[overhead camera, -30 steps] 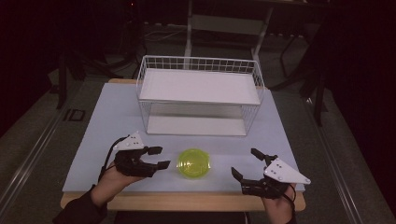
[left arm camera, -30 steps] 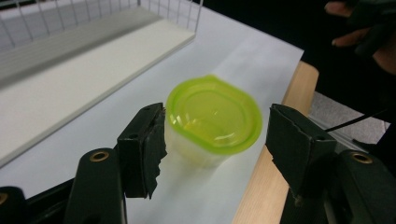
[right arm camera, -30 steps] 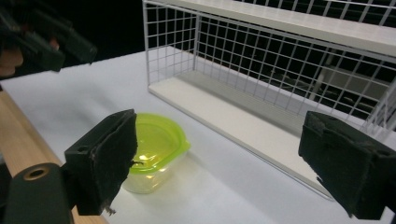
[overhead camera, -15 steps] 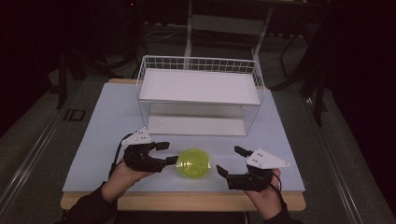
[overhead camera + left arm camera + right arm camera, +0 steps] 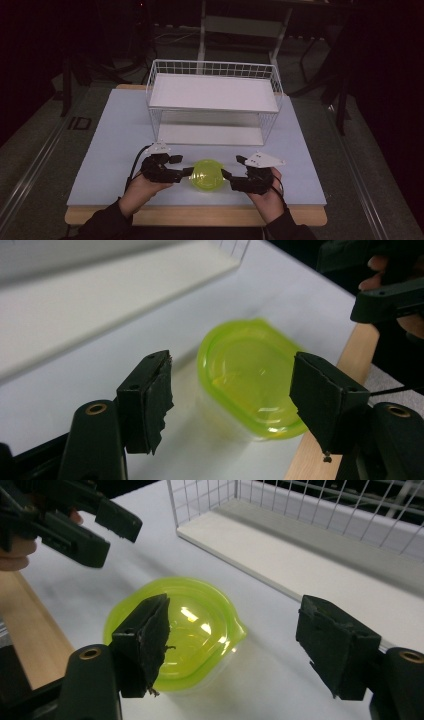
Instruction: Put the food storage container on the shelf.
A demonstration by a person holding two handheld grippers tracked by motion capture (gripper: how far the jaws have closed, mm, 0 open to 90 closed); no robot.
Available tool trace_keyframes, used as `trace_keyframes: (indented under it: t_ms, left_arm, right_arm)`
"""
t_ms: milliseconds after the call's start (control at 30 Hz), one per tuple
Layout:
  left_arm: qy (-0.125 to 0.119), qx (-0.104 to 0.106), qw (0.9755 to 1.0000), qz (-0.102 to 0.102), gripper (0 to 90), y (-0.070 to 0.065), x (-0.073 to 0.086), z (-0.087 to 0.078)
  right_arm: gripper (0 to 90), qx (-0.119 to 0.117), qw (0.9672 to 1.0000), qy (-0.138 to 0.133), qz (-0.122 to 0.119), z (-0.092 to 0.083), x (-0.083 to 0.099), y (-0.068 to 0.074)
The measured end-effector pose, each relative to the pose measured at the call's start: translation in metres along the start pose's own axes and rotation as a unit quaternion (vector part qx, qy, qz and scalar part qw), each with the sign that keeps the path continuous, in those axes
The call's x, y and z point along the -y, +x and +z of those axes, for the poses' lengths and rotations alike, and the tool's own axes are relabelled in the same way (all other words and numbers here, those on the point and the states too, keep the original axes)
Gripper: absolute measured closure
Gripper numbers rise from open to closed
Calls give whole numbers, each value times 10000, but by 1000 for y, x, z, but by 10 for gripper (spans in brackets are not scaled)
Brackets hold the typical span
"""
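A translucent lime-green bowl (image 5: 206, 174) sits near the front edge of the pale surface (image 5: 110, 130), directly between the two grippers and in front of the white wire shelf rack (image 5: 214, 95). In the high view the left gripper (image 5: 184, 166) reaches in from the bowl's left side and the right gripper (image 5: 231, 168) from its right, with the tips of both just beside the rim; whether either tip actually touches the plastic cannot be made out from above. Along the left gripper's own jaws the bowl lies ahead and between them, nearer the right-hand jaw, and neither pad presses on it, so these jaws stand spread. In the right gripper view the bowl lies ahead and to the left, partly behind the left-hand jaw, while the other jaw stands well apart over bare surface; these jaws have just been closing, yet they stay open with nothing pinched. The bowl stands upright with its mouth facing up. Its outline is nearly round, drawn out slightly by a small pouring lip, which in the right gripper view points toward the rack. The plastic is glossy and see-through, with a thicker, brighter rim, bright highlights inside and nothing visible in it.
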State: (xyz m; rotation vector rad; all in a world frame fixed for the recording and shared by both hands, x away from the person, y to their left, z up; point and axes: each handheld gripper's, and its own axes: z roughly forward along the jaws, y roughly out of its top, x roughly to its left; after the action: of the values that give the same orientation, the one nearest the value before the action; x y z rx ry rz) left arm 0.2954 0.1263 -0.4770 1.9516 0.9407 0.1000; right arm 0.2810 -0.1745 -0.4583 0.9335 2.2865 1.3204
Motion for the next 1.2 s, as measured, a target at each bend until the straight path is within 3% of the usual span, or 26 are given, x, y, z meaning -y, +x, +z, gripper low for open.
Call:
trace_keyframes:
  t_ms: [233,500,567,700,900,1000,1067,1167,1200]
  left_arm:
    - [177,-40,9992,-350,380,4,10,16]
    - [268,-186,9984,-462,438,3,16,22]
    - [323,-126,9980,-536,471,1,20,23]
    - [329,-16,9984,-455,571,-3,21,22]
    - [328,185,9983,-434,617,-11,23,19]
    - [356,165,9986,-351,625,-16,25,16]
    - [330,229,9980,-486,635,-16,26,14]
    - [301,253,9978,-533,648,-18,27,12]
    - [290,252,9978,-538,651,-19,27,12]
  right_arm:
    - [312,13,9996,279,27,24,6,1]
    - [326,-5,9988,470,118,33,15,1]
    - [336,-36,9984,548,115,35,18,2]
    - [361,-78,9981,583,186,33,20,2]
    - [413,-154,9963,697,470,30,25,0]
    - [438,-261,9955,703,576,28,27,1]
    - [528,-300,9952,699,613,27,27,3]
    - [663,-397,9948,711,615,25,27,6]
    - [664,-404,9948,714,607,25,27,7]
